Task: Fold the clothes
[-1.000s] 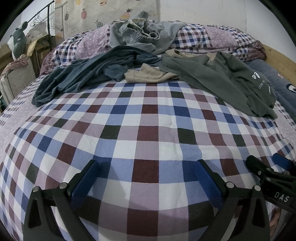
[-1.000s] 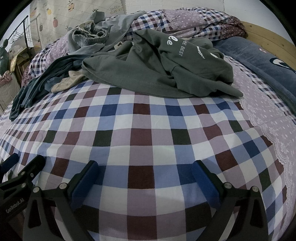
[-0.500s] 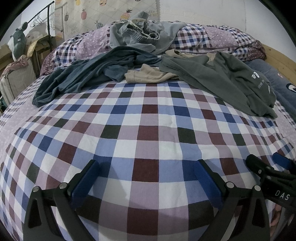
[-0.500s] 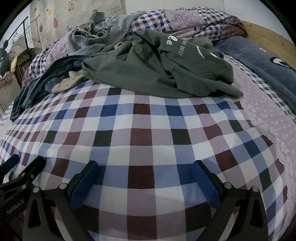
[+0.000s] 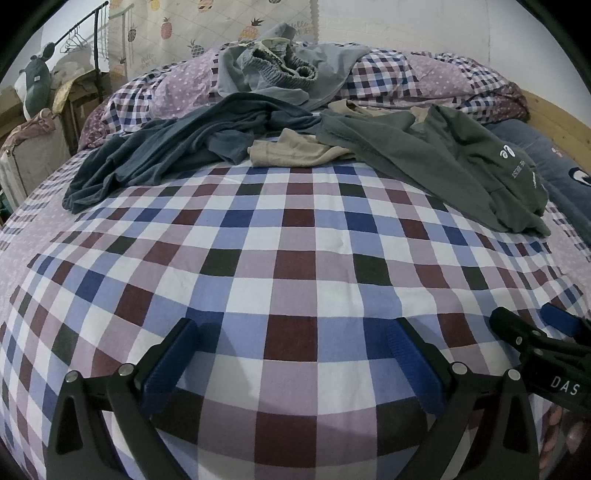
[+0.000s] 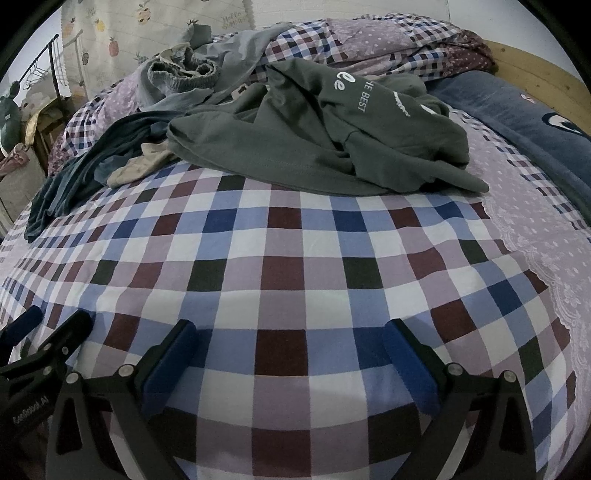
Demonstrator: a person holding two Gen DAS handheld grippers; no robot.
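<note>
Several crumpled garments lie at the far end of a checked bed sheet [image 5: 295, 251]. A dark green sweatshirt [image 6: 303, 147] with white lettering is nearest, on the right. A dark teal top [image 5: 155, 151] sprawls at the left, a beige piece [image 5: 291, 151] pokes out between them, and grey trousers [image 5: 280, 70] with an elastic waist sit on the pillows. My left gripper [image 5: 293, 354] and right gripper [image 6: 288, 350] hover side by side over the near bare sheet, both open with nothing between their blue pads, well short of the clothes.
A rolled checked quilt [image 6: 373, 44] runs along the headboard end. A dark blue blanket [image 6: 528, 118] and wooden bed frame [image 6: 535, 70] border the right. At the left stand a clothes rail [image 5: 85, 40] and cluttered furniture [image 5: 33, 147]. A pineapple-print curtain [image 5: 207, 26] hangs behind.
</note>
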